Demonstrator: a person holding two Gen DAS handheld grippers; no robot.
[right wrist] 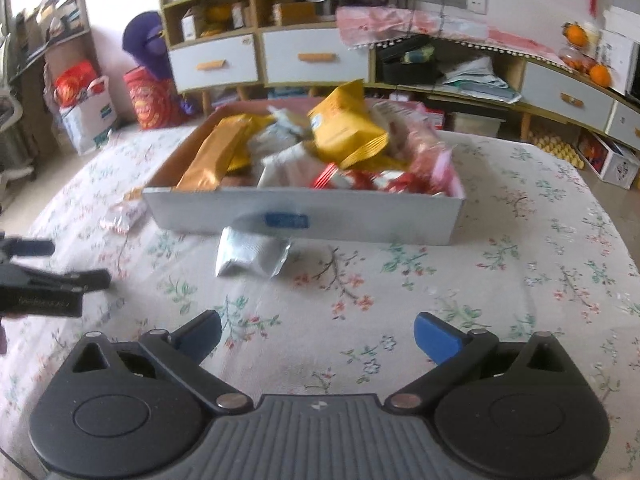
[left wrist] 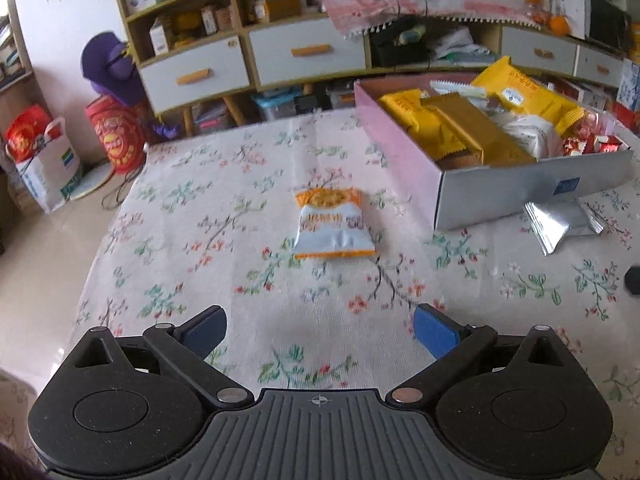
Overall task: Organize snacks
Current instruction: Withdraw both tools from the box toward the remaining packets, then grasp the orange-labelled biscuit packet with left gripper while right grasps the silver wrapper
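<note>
An orange-and-white snack packet (left wrist: 333,224) lies flat on the floral tablecloth, straight ahead of my left gripper (left wrist: 320,332), which is open and empty. A pink-and-white cardboard box (left wrist: 516,186) full of yellow, gold, white and red snack packs stands at the right. A silver foil packet (left wrist: 560,224) lies against the box's front wall. In the right wrist view the same box (right wrist: 304,216) is ahead, with the silver packet (right wrist: 250,256) in front of it. My right gripper (right wrist: 318,338) is open and empty, short of the silver packet.
The left gripper's black body (right wrist: 40,280) shows at the right wrist view's left edge. A small pale packet (right wrist: 124,216) lies left of the box. Beyond the table (left wrist: 200,240) stand a drawer cabinet (left wrist: 308,52), bags (left wrist: 44,160) and a purple object on the floor.
</note>
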